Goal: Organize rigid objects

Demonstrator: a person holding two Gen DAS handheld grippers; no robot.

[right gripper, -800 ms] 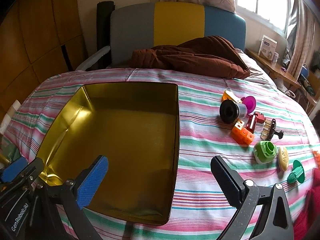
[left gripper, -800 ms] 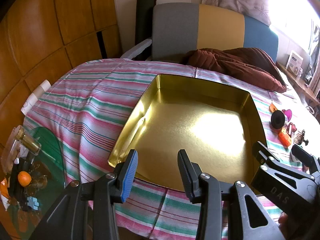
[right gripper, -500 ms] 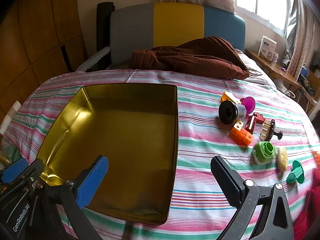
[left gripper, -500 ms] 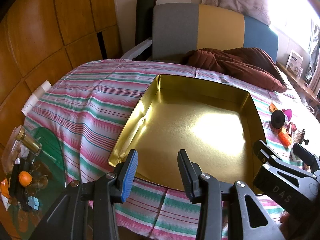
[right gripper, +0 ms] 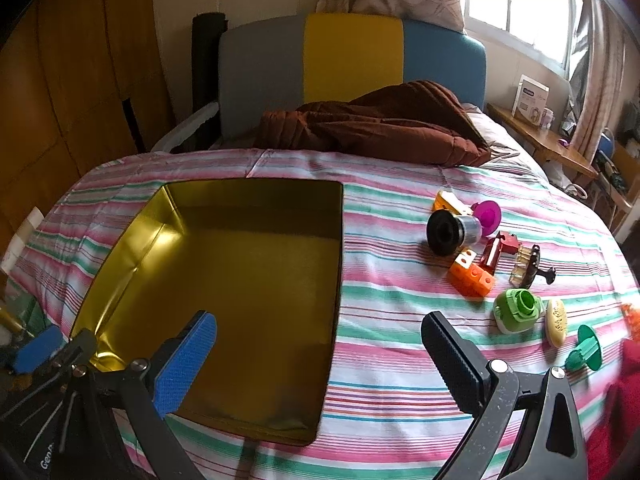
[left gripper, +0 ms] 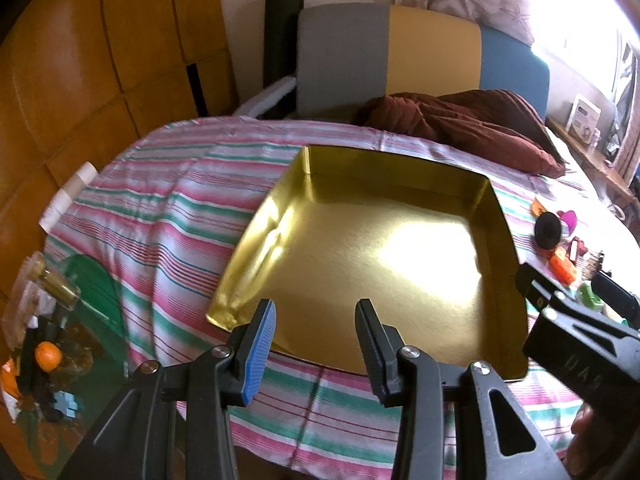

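An empty gold metal tray (left gripper: 304, 184) (right gripper: 340, 264) lies on the striped bedspread. Right of it lie several small objects: a black and silver cylinder (right gripper: 450, 231), a magenta cap (right gripper: 488, 216), an orange block (right gripper: 472, 278), a red piece (right gripper: 498, 250), a green round lid (right gripper: 518, 310), a cream oval (right gripper: 556, 322) and a green peg (right gripper: 584, 348). My left gripper (left gripper: 314, 322) is open and empty over the tray's near edge. My right gripper (right gripper: 320, 344) is open wide and empty, over the tray's right rim; it also shows in the left wrist view (left gripper: 568, 284).
A brown quilt (right gripper: 384, 128) lies at the head of the bed before a grey, yellow and blue headboard (right gripper: 352, 60). A green glass side table (left gripper: 92, 292) with a bottle and an orange stands left of the bed. A wooden shelf (right gripper: 544, 140) runs under the window.
Both grippers have drifted slightly, so the tray sits a little lower and nearer in the right wrist view. Neither gripper has changed its opening.
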